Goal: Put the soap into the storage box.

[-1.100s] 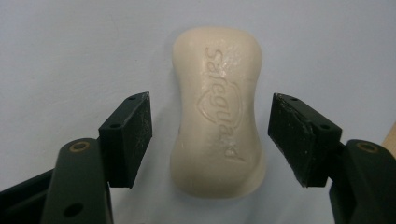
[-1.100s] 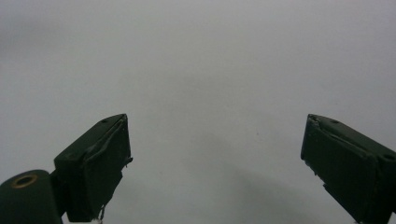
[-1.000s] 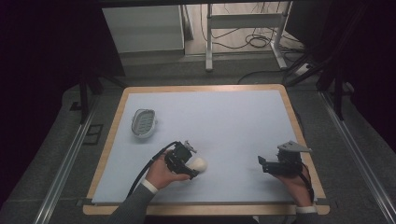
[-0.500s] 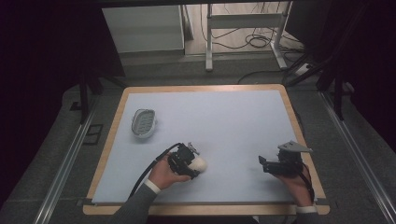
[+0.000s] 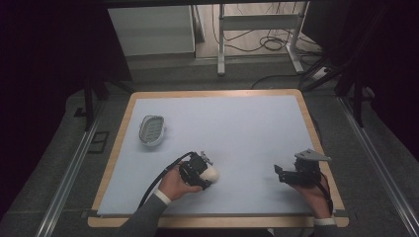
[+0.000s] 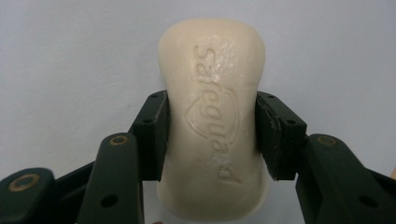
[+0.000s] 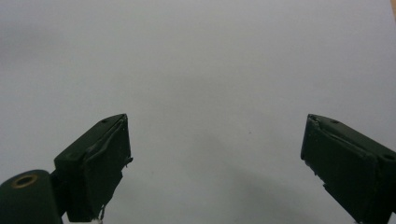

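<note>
So the left claw (image 6: 211,135) has just been closing and is now clamped on the bar of soap (image 6: 212,116), one pad on each long side, about halfway along the bar. The soap sticks out past the jaw tips on the far side and a bit back toward the hand too. In the high view the same left claw (image 5: 200,170) sits near the front edge of the table (image 5: 257,128) with the pale soap (image 5: 211,173) poking out just to its right.

Tips for this bit, imo: soap is slick and slightly rounded, so I'd keep the squeeze firm and lift straight up, slowly, without twisting the wrist. A mid-bar grip like this looks balanced, so it shouldn't tip, but if it starts to slide, set it down and re-grip rather than squeezing harder.

Out from the claw, the soap dish (image 5: 151,130) is up and to its left, well apart, farther back on the table. That's my guess for where the bar goes, so the carry is a diagonal move away from the person. Line the bar's long axis up with the dish's long axis before lowering.

The right claw (image 7: 215,158) is wide open with nothing between its jaws, just bare table under it. In the high view this right claw (image 5: 284,174) rests well off to the right, clear of the path.
</note>
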